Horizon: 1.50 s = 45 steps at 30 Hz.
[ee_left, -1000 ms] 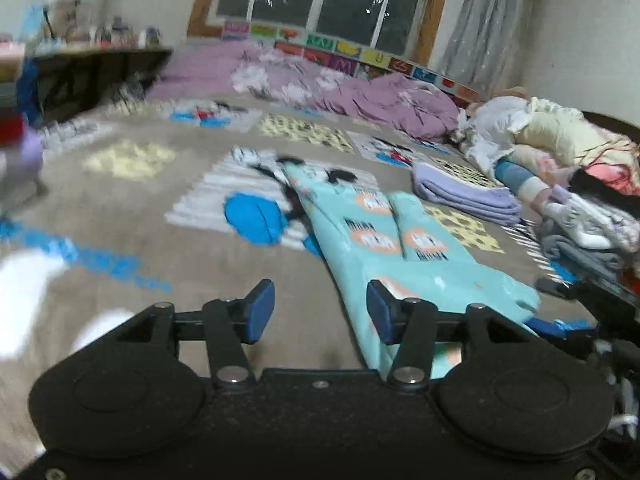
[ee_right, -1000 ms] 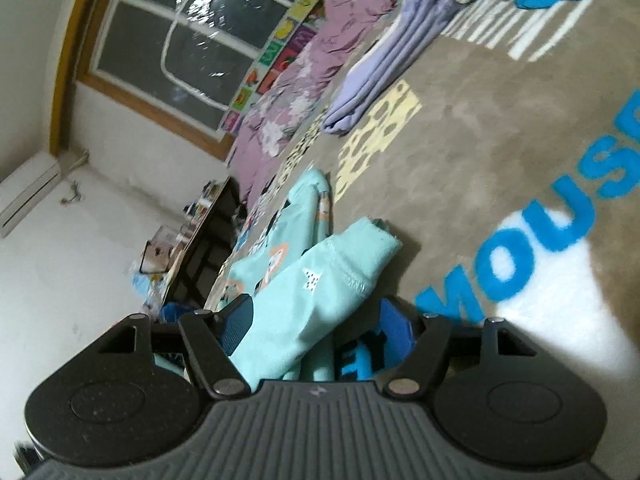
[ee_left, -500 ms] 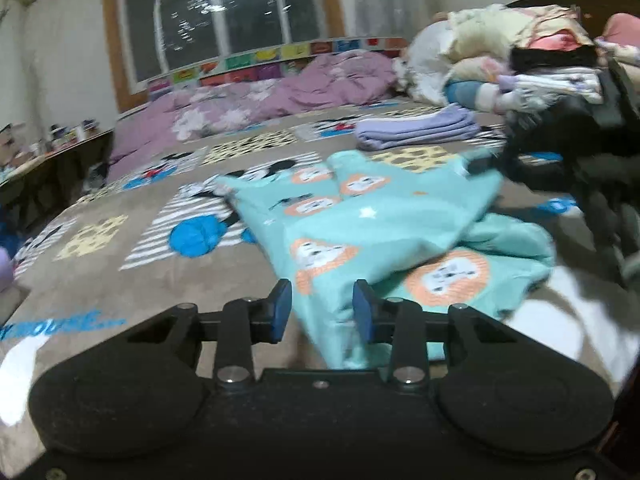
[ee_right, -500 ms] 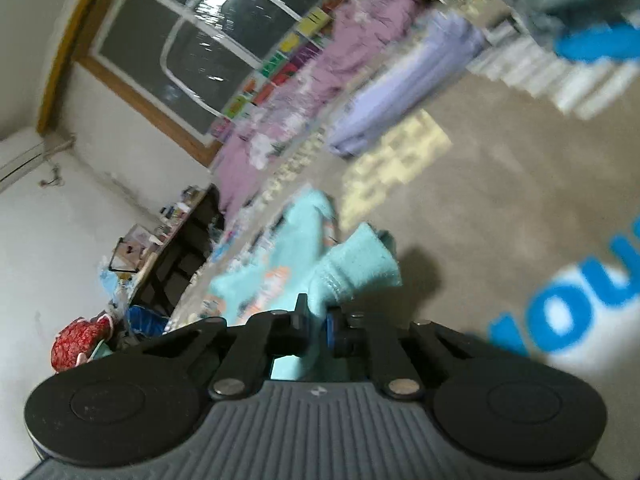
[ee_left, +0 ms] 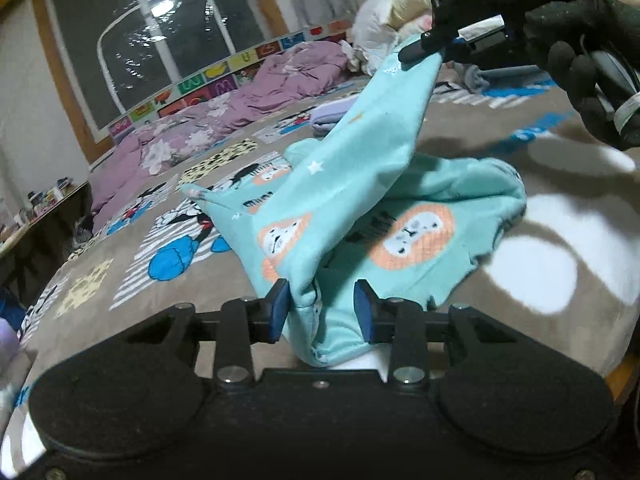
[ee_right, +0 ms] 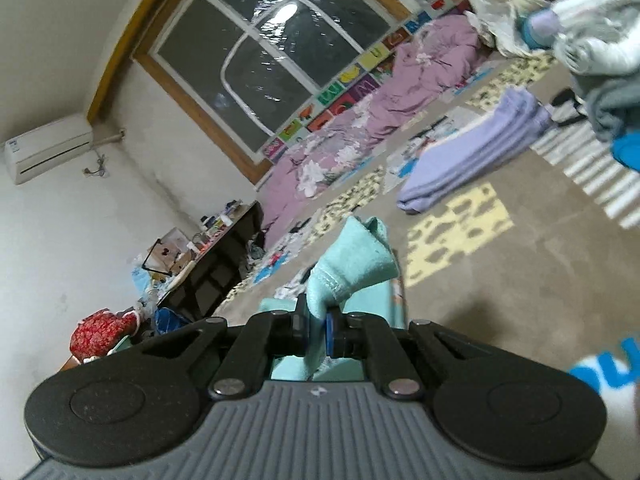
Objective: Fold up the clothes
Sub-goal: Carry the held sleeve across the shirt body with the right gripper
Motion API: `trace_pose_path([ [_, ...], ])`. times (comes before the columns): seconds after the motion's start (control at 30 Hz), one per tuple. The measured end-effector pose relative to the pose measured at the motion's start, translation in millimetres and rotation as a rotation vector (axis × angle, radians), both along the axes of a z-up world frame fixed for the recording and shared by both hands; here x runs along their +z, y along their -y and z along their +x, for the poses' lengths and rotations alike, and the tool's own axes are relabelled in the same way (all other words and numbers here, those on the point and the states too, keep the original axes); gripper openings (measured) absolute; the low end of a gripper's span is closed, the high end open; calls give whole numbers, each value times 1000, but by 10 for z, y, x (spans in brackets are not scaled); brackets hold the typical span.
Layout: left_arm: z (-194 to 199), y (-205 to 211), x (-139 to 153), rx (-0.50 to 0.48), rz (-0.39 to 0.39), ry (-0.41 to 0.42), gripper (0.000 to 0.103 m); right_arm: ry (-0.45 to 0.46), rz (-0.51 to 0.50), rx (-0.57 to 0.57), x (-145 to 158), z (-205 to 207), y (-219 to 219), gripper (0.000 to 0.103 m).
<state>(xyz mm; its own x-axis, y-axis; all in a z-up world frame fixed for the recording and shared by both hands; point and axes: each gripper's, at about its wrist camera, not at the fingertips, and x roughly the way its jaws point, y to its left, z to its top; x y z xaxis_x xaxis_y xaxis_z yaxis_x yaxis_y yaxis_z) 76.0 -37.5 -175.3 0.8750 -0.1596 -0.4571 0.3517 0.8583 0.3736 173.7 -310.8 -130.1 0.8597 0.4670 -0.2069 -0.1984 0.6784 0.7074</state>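
Teal garment (ee_left: 360,184) now lifting off the bed (ee_left: 120,280): right tongs (ee_right: 317,330) just clamped its corner; left tongs (ee_left: 320,312) part-open, straddling the hem, not yet pinching.

Turquoise garment (ee_left: 360,184) printed with orange-maned lion faces and white stars, taupe bed blanket (ee_left: 120,264) with blue cartoon patches and yellow squares, lilac folded stack (ee_right: 472,152), purple floral quilt (ee_left: 224,112)
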Motion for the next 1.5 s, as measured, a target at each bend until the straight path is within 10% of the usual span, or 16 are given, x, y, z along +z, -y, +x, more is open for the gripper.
trace_pose_path([
  [0.5,39,32,-49,-37,-34,-57,35,-128,102,-98,-624,-118,364,9],
  [0.77,66,-349,314,-89,-279,-107,37,-125,141,-74,-826,-90,404,9],
  [0.93,330,-794,592,68,-427,-57,35,-95,187,-57,-845,-143,454,9],
  [1.5,1999,-548,485,80,-231,-128,15,-30,264,-58,-909,-232,520,9],
])
